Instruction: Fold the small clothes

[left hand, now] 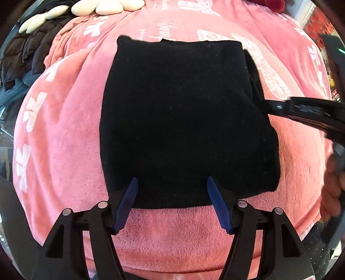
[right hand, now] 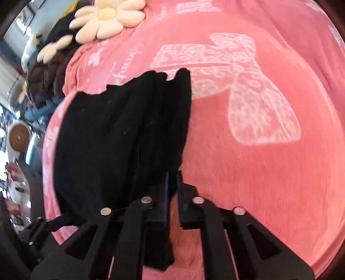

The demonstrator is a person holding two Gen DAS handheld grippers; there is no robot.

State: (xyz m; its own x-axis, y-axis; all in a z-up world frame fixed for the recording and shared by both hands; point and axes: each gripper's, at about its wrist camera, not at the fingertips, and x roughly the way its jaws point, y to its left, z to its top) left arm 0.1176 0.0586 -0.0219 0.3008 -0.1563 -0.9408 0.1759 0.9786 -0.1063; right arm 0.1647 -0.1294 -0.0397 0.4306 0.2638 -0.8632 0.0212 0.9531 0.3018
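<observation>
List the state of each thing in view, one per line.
black garment: folded into a compact block, lying flat on the blanket.
pink blanket: spread out under the garment.
left gripper: open, fingers straddling the garment's near edge, not pinching it.
right gripper: jaws nearly together, shut on the garment's side edge.
flower cushion: lying at the blanket's far edge.
</observation>
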